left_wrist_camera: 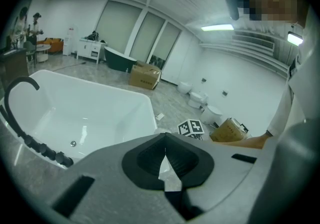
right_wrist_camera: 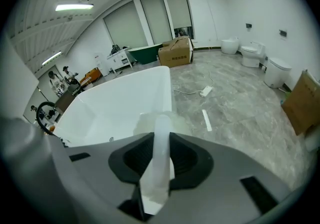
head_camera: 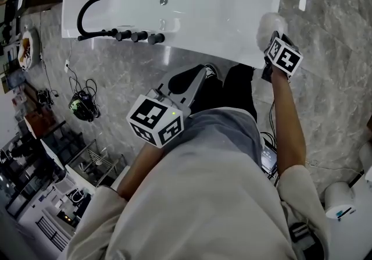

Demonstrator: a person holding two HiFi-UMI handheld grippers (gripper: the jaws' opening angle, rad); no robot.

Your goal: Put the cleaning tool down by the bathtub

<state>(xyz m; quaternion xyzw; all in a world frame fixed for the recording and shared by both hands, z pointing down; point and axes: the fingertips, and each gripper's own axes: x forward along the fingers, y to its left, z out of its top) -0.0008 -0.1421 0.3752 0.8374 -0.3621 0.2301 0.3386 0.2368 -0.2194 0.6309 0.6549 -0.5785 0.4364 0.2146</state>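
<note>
R claw point(right_wrist_camera: 160, 155) pinching cleaning tool point(right_wrist_camera: 162, 120) by handle, fluffy head at bathtub point(head_camera: 232, 14) rim, L claw point(left_wrist_camera: 166, 162) pressed together

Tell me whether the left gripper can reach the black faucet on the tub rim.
Probably yes: the left gripper is empty, jaws together, and only bare floor shows between it and the black faucet on the near rim of the bathtub.
</note>
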